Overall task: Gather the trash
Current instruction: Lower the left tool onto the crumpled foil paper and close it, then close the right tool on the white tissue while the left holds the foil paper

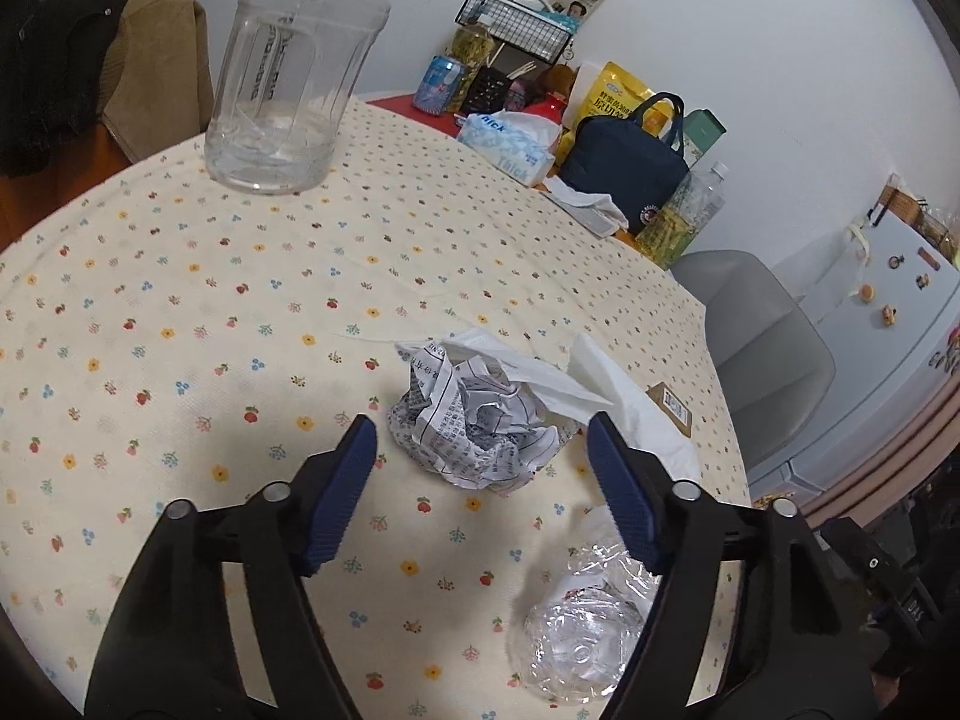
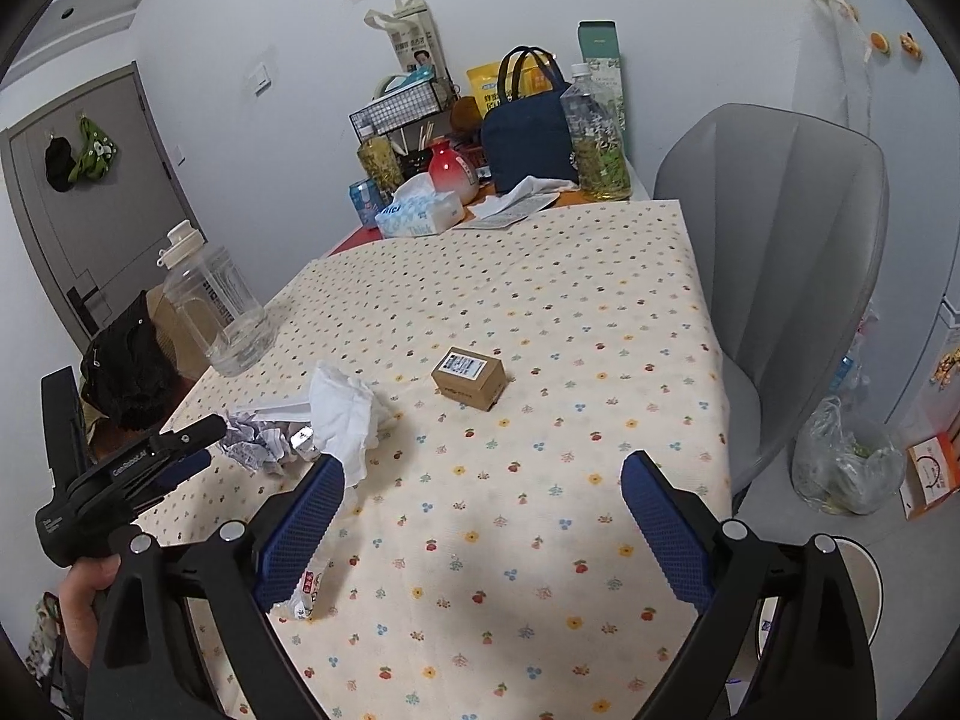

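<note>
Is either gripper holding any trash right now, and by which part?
No. The left gripper is open around the crumpled paper, pads not touching. The right gripper is open over bare tablecloth.

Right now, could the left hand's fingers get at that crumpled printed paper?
Probably yes: the left gripper is open, the crumpled paper lies just ahead between its fingers, and nothing blocks it; a white tissue lies beside it.

One box (image 2: 468,378), perhaps three trash pieces (image 1: 474,420)

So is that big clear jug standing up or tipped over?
Upright: the clear jug stands on its base on the tablecloth, white cap on top.
</note>
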The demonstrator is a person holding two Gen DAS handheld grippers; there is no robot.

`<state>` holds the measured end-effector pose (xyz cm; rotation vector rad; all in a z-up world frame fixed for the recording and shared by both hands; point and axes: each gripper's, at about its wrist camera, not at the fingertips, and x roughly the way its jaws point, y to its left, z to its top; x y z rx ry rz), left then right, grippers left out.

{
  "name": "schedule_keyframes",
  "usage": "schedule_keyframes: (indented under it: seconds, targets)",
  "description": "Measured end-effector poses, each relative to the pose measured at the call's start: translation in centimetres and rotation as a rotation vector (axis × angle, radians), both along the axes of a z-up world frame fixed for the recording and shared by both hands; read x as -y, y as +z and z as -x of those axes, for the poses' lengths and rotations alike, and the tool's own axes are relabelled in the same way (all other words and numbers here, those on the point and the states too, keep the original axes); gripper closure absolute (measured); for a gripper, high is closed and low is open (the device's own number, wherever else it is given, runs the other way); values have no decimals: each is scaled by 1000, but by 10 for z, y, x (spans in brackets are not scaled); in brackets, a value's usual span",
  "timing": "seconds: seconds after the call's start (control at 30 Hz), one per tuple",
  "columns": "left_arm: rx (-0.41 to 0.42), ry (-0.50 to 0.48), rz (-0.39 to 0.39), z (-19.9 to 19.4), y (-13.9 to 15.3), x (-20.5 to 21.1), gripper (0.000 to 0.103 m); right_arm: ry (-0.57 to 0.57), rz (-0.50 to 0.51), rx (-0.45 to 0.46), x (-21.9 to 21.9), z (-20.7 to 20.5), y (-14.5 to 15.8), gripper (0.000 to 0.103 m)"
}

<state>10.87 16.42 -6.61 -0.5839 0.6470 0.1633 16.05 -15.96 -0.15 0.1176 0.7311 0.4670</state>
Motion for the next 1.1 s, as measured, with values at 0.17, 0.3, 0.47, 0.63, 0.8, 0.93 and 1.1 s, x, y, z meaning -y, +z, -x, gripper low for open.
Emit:
schedule_keyframes:
  seconds: [0.17,0.3,0.47,0.63,0.8,0.93,1.1]
  targets:
    - [-16,-1,36,-10,-12,-6,55,23,3,-18,-12,-9,-6,13]
    - [14,18,46,-10,-12,-9,83,44,9,-25,-23,-14,-8,15]
    - [62,76,44,5,0,-19,89,81,15,-23,-40,-20,-6,18]
    - [77,85,33,18,13,-28,89,124,18,-25,-65,-26,-9,20]
    - [73,126,29,32,14,-43,89,174,43,-45,-97,-31,-19,25]
    - [65,159,32,42,12,-54,89,179,56,-63,-108,-37,-27,31]
    - [65,158,30,44,13,-56,89,204,44,-116,-111,-42,-38,71]
